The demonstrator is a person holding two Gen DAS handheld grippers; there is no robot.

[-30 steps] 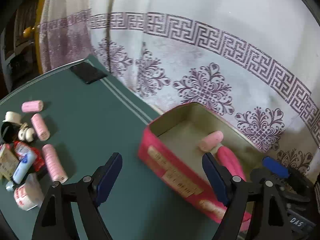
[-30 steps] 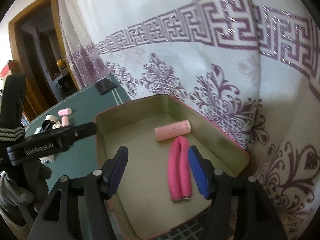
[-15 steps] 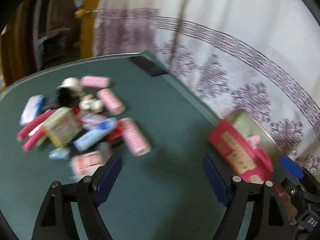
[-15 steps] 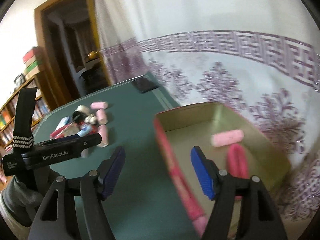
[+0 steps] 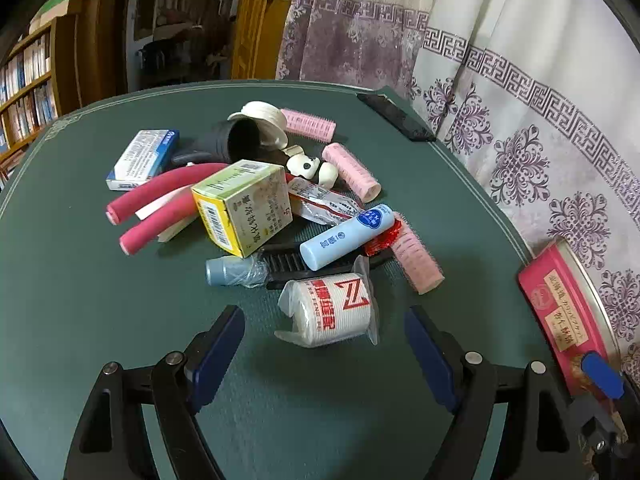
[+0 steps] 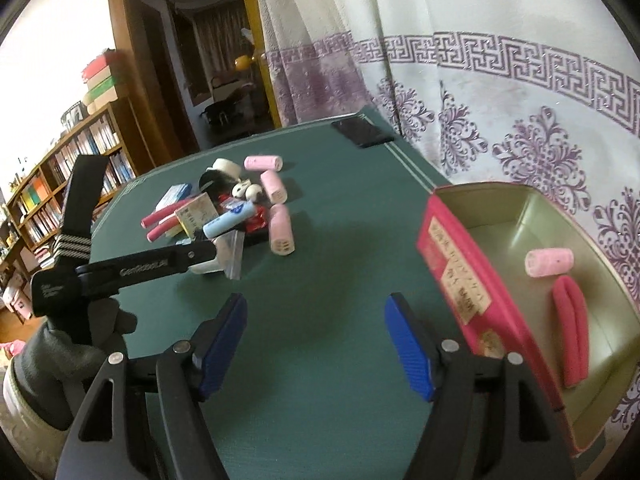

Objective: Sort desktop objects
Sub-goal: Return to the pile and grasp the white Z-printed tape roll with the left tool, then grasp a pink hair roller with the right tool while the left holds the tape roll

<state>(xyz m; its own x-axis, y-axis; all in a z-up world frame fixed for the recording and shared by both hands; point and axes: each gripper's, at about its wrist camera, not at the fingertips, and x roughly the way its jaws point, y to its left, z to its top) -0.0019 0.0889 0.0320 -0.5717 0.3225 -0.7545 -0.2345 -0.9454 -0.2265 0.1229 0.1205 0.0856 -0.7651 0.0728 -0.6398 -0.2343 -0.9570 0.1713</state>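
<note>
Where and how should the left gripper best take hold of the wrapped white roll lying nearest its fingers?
Probably across the middle of the white roll, coming from above and the near side. It lies on its side, apart from the pile, and the open left gripper spans its curved body.

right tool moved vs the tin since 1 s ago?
Yes. The right tool was over the open pink tin; it now sits left of it over bare table, jaws just opened wider, holding nothing.

We read "GenRobot.AI" on the black arm of the left gripper [image 6: 202, 258]. A big red "Z" stands on the white roll [image 5: 332, 310].
</note>
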